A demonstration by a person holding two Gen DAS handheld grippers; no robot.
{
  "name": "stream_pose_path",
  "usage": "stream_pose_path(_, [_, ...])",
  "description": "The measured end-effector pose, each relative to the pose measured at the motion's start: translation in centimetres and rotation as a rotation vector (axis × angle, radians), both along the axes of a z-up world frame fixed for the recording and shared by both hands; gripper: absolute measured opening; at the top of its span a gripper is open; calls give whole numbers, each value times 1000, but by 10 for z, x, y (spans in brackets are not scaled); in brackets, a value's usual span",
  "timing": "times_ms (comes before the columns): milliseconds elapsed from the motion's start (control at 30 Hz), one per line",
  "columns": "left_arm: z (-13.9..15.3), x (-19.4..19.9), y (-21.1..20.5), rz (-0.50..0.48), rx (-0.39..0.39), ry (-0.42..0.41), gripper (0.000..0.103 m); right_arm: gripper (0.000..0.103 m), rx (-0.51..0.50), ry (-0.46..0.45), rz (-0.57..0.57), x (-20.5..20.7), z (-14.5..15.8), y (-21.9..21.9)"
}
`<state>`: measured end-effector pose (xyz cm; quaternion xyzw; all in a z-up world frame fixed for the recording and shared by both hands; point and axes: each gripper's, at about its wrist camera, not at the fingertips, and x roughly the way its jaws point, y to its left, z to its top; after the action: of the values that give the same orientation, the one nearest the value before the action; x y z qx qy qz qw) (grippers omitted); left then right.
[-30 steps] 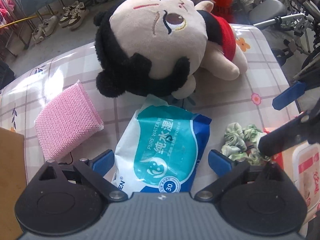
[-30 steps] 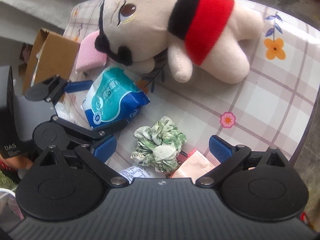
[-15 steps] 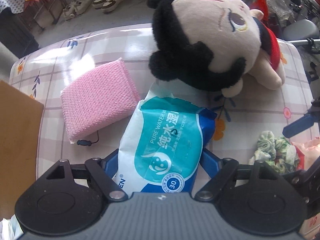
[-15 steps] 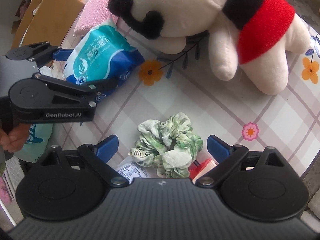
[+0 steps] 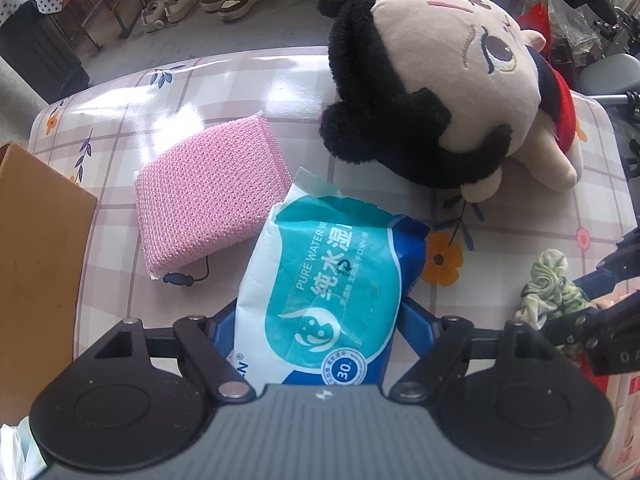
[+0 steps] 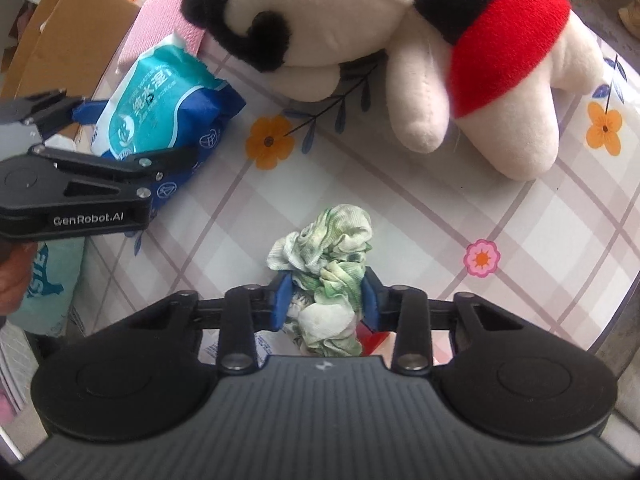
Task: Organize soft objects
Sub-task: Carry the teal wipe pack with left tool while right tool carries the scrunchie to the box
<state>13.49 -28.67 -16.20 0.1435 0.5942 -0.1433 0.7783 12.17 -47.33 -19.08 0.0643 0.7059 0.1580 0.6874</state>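
The wipes pack (image 5: 320, 292), long axis toward one o'clock, is being closed on by the left gripper (image 5: 320, 320); the scrunchie (image 6: 326, 280) is being pinched by the right gripper (image 6: 326, 302).

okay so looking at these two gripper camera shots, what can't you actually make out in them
- Wipes pack: near end in the left wrist view is hidden behind the left gripper, whose jaws are closing on it.
- Scrunchie: lower part in the right wrist view is hidden by the right gripper, jaws closing on it.
- Red packet: mostly covered, print unreadable.
- Box: cut by the left edge, contents unseen.
- Doll: face cropped at the top edge.
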Motion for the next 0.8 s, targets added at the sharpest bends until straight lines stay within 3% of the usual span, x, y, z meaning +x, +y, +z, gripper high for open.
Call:
stream_pose_path(233, [4,0,5,20,-30,5,73,20,93,-32,-212,-5,9,-27])
stream_pose_path(467, [15,-3,13,35,-97,28,72,20,200,-74,-433,-12,23,-54])
stream_pose_path(800, [56,-14,7,24,-223,13,72,20,405,-106,-657,-32,58,-73])
